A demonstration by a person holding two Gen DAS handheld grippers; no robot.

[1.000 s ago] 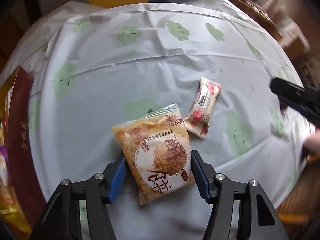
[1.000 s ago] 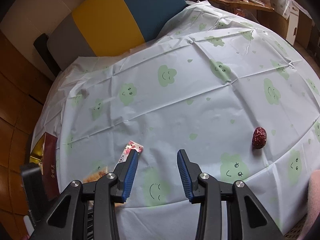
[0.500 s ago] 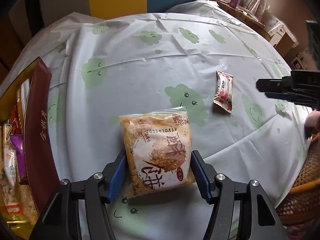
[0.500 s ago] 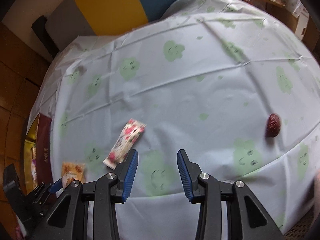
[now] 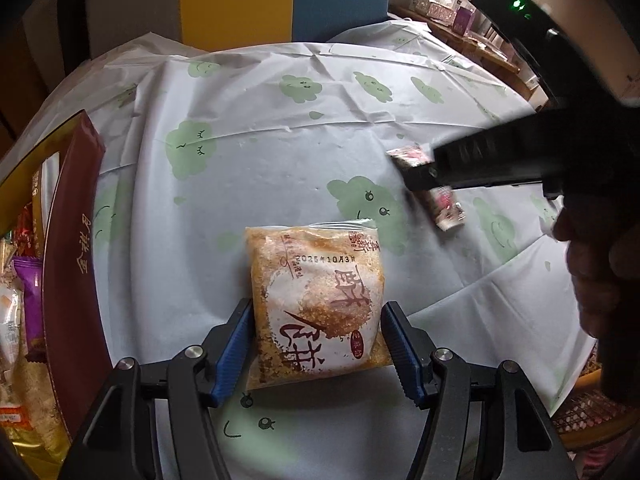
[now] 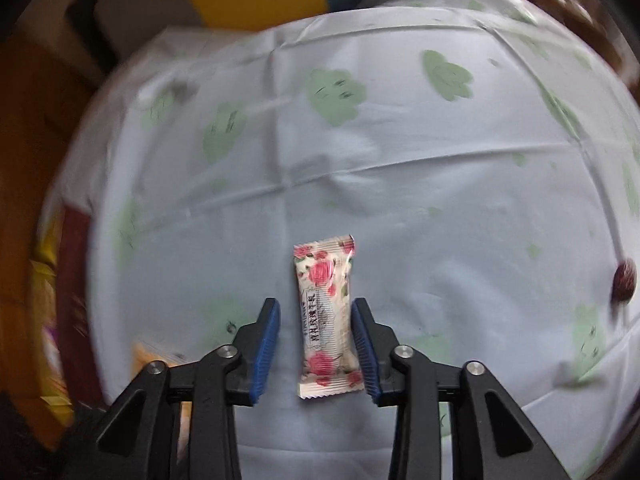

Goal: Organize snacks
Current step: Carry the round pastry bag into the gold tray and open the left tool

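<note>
My left gripper (image 5: 316, 334) is shut on an orange cake packet (image 5: 316, 300) with red characters, held over the table next to the maroon-and-gold snack box (image 5: 74, 248). My right gripper (image 6: 316, 332) is open and straddles a white rose-print candy bar (image 6: 326, 314) lying on the cloth; its right pad touches the wrapper, the left pad stands apart. In the left wrist view the right gripper (image 5: 416, 180) covers the middle of that bar (image 5: 446, 206). A dark red date (image 6: 624, 280) lies at the far right.
The table wears a pale cloth with green cloud faces (image 5: 256, 168). The snack box holds several wrapped snacks (image 5: 24, 292). A yellow, blue and grey chair back (image 5: 240, 0) stands behind. A cluttered shelf (image 5: 452, 8) is at the back right.
My right gripper has moved left and down until the rose candy bar lies between its fingers. My left gripper has carried the cake packet a little further towards the box.
</note>
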